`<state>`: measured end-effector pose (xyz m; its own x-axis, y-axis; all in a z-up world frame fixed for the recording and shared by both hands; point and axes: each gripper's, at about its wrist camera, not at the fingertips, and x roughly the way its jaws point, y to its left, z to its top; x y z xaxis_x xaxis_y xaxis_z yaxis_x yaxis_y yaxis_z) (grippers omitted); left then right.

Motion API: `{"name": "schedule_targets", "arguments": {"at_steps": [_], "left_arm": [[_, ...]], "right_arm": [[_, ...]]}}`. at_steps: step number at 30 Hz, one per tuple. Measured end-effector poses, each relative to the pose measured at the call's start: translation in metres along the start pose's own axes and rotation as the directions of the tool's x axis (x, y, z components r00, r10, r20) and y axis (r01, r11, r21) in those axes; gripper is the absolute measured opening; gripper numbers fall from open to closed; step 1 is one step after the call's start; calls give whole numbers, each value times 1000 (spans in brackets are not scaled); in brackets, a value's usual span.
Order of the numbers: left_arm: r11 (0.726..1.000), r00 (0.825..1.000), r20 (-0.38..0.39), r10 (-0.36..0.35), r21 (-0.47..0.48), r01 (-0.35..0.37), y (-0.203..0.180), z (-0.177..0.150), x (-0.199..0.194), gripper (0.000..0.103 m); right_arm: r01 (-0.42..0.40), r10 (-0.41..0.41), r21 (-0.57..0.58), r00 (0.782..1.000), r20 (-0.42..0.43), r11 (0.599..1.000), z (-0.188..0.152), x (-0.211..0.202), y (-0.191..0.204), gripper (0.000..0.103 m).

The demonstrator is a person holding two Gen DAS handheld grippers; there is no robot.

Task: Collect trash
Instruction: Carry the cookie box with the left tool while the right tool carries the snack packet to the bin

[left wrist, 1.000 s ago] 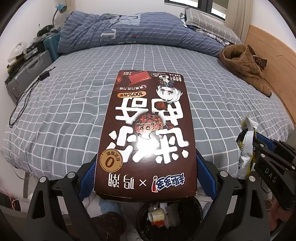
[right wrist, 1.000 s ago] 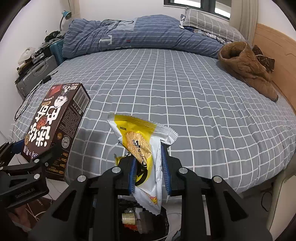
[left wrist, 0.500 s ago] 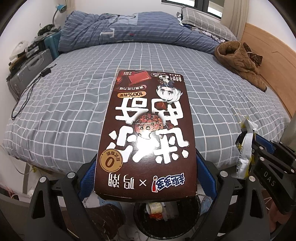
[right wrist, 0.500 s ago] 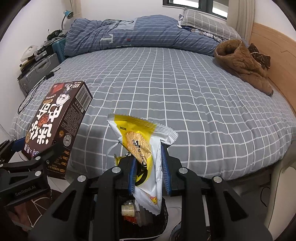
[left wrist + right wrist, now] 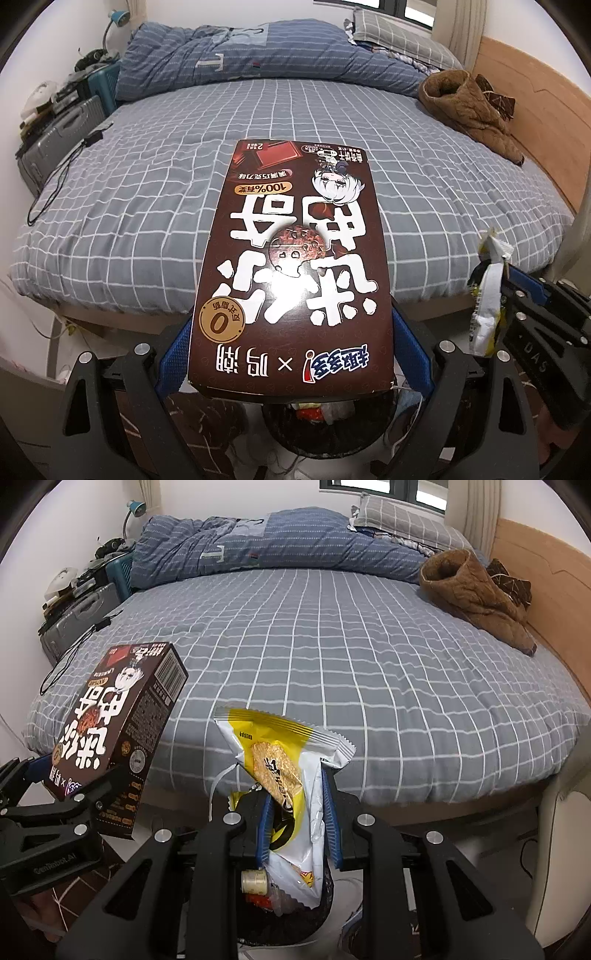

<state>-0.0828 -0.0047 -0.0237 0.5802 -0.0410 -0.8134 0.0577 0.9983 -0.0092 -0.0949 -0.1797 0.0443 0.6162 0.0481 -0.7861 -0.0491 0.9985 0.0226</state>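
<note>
My left gripper (image 5: 291, 350) is shut on a flat brown cookie box (image 5: 291, 266), which fills the middle of the left wrist view and lies tilted over the bed's edge. A yellow and white snack wrapper (image 5: 291, 775) stands upright between the blue pads of my right gripper (image 5: 297, 823), which is shut on it. A black trash bin (image 5: 291, 923) stands on the floor below both grippers, holding a small roll (image 5: 254, 881) and other scraps. The bin (image 5: 325, 439) is partly hidden under the box. Each gripper shows in the other's view: the box (image 5: 110, 731) at left, the wrapper (image 5: 487, 295) at right.
A bed with a grey checked sheet (image 5: 147, 184) fills the space ahead. On it lie a blue duvet (image 5: 258, 62) and a brown jacket (image 5: 469, 107). A suitcase (image 5: 55, 136) and a cable (image 5: 55, 184) sit at left, a wooden headboard (image 5: 535, 110) at right.
Both grippers have drawn back from the bed, so its edge sits farther off and more floor and bin show below. Both grips are unchanged.
</note>
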Motion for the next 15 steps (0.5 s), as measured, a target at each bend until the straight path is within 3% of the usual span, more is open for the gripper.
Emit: {"name": "schedule_targets", "arguments": {"at_steps": [15], "left_arm": [[1000, 998, -56, -27, 3, 27, -18, -51, -4, 89]], "right_arm": [[7, -6, 9, 999, -38, 1000, -52, -2, -4, 24]]}}
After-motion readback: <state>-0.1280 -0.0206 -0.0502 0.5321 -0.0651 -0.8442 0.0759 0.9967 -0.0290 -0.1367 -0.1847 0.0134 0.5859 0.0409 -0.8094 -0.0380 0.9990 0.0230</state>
